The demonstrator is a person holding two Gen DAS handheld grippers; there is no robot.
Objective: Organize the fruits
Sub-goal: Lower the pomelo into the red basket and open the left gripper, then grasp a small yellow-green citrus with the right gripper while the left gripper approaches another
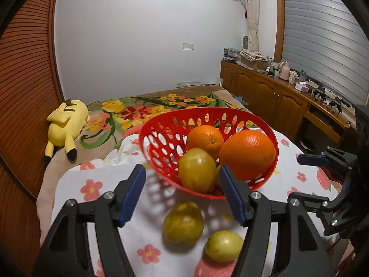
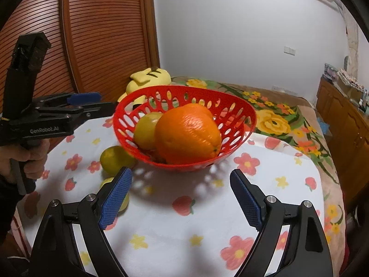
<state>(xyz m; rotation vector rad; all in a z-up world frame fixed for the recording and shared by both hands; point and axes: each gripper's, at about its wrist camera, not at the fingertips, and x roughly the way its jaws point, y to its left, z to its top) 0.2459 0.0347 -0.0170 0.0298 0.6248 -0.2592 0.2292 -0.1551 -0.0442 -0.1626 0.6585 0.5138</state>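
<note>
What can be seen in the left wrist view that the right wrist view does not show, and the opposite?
Only the left wrist view shows two oranges apart, the wooden counter with clutter, and the grey window blind.
Only the right wrist view shows a hand holding the left claw.
Both share the red basket, the yellow-green fruits on the flowered cloth, and the yellow plush toy.

A home bedroom, bed (image 1: 161, 101) under a floral blanket (image 2: 276, 120), yellow plush toy (image 1: 65, 124) lying on it, louvred wooden wardrobe doors (image 2: 103, 34), cluttered wooden sideboard (image 1: 272, 92), curtain (image 1: 252, 11) beside a shuttered window (image 1: 322, 34)
</note>
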